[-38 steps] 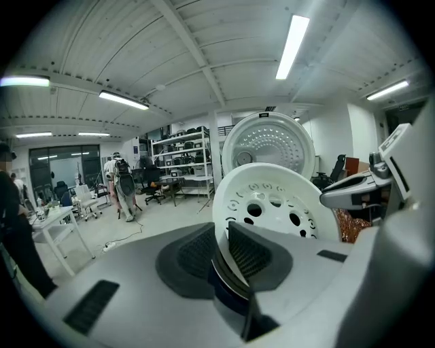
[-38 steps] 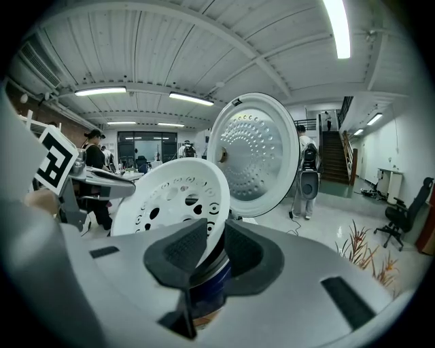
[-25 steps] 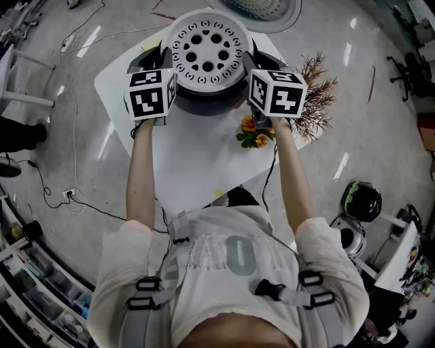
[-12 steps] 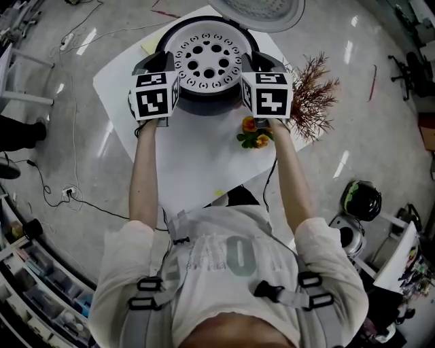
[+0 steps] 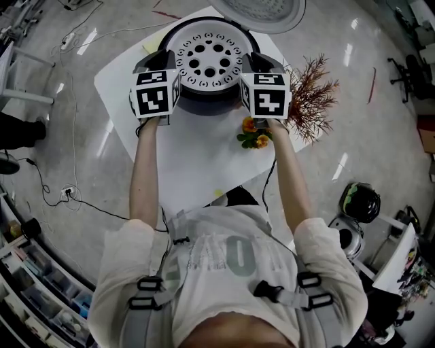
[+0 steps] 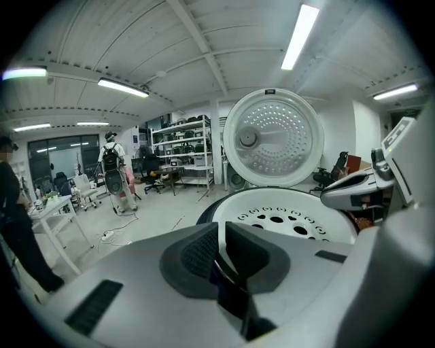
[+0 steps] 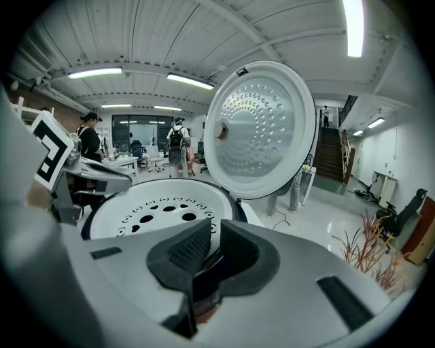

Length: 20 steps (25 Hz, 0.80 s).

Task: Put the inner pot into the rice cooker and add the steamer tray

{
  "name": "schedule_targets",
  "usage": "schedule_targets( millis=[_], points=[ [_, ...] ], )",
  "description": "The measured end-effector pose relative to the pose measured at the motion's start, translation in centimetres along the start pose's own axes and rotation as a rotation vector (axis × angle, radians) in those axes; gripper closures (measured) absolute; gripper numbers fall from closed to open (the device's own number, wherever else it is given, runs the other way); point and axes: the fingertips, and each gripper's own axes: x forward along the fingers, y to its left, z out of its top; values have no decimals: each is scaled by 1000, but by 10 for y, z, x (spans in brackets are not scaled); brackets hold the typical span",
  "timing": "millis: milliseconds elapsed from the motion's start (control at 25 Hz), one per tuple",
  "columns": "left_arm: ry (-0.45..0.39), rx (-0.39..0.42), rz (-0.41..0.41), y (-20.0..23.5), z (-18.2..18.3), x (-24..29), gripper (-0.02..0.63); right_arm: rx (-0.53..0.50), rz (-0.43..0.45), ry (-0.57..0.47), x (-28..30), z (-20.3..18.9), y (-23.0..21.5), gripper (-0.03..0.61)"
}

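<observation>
Risk: steamer tray [image 5: 234,58] seats tilted in rice cooker [image 5: 204,102] if one side slips. Left hand-held gripper [image 6: 221,248] and right hand-held gripper [image 7: 212,251] are closing, each pinching its thin rim.

Glossy grey floor [image 5: 61,136], ribbed white ceiling [image 6: 204,41], strip lights [image 6: 300,37], metal storage shelves [image 6: 178,146], staircase [image 7: 332,155]

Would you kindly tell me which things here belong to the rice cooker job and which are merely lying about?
Belonging to the job:
steamer tray
rice cooker
open lid

Lying about:
orange flowers on the table
dried red branches
helmet on the floor
</observation>
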Motion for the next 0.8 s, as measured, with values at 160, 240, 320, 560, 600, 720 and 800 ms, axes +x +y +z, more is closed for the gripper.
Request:
schedule_targets(
  millis=[160,240,320,560,600,720,800],
  points=[
    [-25,-20,24,7,10,-7,568,15,12,-44,-6,13,2,526],
    [-49,-21,38,11,20,-16,568,10,15,-77,-11,27,3,526],
    [-84,-20,54,17,32,-29,568,5,24,-116,-20,43,7,526],
    [-218,-31,112,36,70,-89,568,-35,83,-250,-54,89,39,518],
    [-241,-31,127,40,75,-101,568,-44,105,-272,-60,95,48,512],
    [-316,-34,175,53,89,-141,566,-68,177,-336,-77,113,80,502],
    [-366,-36,206,61,94,-169,566,-77,224,-377,-88,122,102,499]
  ],
)
